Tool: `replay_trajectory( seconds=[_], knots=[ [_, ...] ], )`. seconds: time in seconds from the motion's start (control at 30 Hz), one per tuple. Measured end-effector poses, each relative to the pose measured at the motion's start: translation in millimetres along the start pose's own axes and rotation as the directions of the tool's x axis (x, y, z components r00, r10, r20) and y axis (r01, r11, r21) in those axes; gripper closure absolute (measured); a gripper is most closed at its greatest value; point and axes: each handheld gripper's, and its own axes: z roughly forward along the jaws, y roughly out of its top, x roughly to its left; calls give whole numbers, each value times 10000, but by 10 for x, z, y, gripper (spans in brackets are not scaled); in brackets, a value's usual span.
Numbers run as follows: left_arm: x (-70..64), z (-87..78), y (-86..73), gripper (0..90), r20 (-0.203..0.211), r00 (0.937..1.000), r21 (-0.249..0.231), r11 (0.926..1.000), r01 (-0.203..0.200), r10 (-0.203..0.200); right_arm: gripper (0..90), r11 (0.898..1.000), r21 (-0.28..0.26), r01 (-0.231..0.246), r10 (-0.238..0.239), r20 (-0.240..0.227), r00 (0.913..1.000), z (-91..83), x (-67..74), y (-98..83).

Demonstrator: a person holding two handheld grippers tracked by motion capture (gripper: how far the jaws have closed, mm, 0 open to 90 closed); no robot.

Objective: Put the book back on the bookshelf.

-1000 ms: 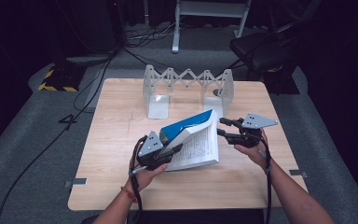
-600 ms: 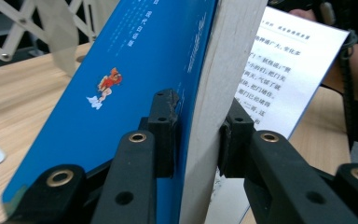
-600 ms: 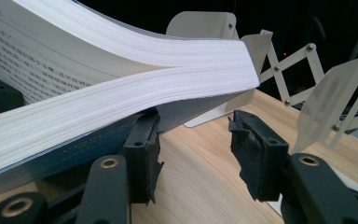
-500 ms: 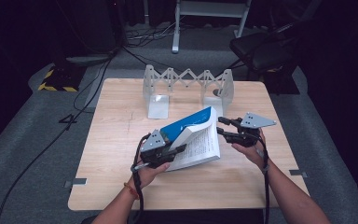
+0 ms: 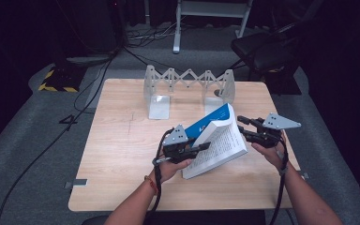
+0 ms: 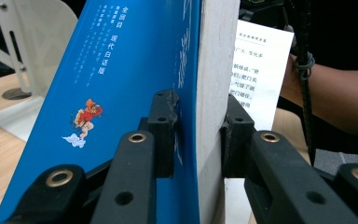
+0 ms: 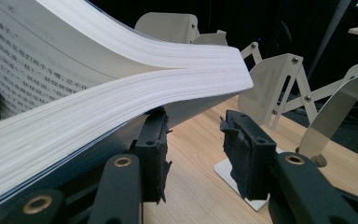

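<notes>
Book tilted up off table, mid-lift toward rack. Clamped at spine edge by left gripper. Right gripper jaws just closing, nothing pinched, book's corner just beside. Next: probably steady upright, slot into rack.

On the table, the book lies before the folding rack, right of centre

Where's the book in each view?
High view: book right of table centre, tilted, between both tools.
Left gripper view: book upright at centre, blue cover on the left, clamped by the jaws.
Right gripper view: book upper left, pages fanned above the left jaw.
Shared landmark: the white folding rack.
</notes>
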Motion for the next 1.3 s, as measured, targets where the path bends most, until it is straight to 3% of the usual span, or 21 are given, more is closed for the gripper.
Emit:
replay_trajectory(
  seconds=[0.23, 0.43, 0.53, 0.63, 0.73, 0.77, 0.8, 0.87, 0.93, 1.03, 1.13, 1.3],
  knots=[
    [-11, -138, -44, 705, -173, 9998, -297, 9995, -50, 45, 598, 9997, -210, 134, -138, -187, 9997, -12, 86, 72],
    [-52, -363, -87, 698, -661, 9978, -235, 9996, -124, 108, 597, 9975, -660, 265, -307, -635, 9975, 55, 257, 221],
    [-80, -440, -114, 671, -979, 9945, -73, 9993, -379, 370, 568, 9966, -730, 390, -451, -839, 9954, 95, 330, 286],
    [-134, -467, -142, 607, -1395, 9873, 250, 9970, -738, 766, 522, 9979, -488, 426, -484, -1243, 9911, 185, 383, 295],
    [-146, -466, -158, 567, -1421, 9871, 461, 9967, -673, 733, 488, 9988, -336, 353, -397, -1412, 9892, 271, 411, 271],
    [-146, -466, -158, 537, -1421, 9871, 461, 9967, -673, 733, 479, 9992, -296, 287, -328, -1518, 9879, 290, 413, 267],
    [-87, -446, -203, 514, -1118, 9926, 1030, 9940, -353, 469, 479, 9992, -338, 227, -278, -1604, 9867, 304, 418, 266],
    [-72, -449, -225, 486, -964, 9946, 999, 9946, -285, 381, 468, 9989, -398, 229, -300, -1858, 9821, 317, 439, 278],
    [-77, -448, -228, 518, -862, 9957, 1055, 9941, -262, 354, 466, 9982, -422, 420, -495, -1979, 9790, 324, 474, 309],
    [-65, -466, -218, 589, -835, 9956, 1037, 9941, -331, 419, 466, 9974, -389, 606, -670, -1935, 9788, 338, 505, 345],
    [-23, -480, -225, 647, -642, 9976, 883, 9959, -209, 266, 466, 9981, -405, 469, -544, -2074, 9768, 359, 492, 347],
    [32, -396, -220, 661, -131, 9999, 518, 9987, -6, 13, 462, 9986, -355, 397, -459, -1957, 9796, 311, 445, 308]
  ],
)
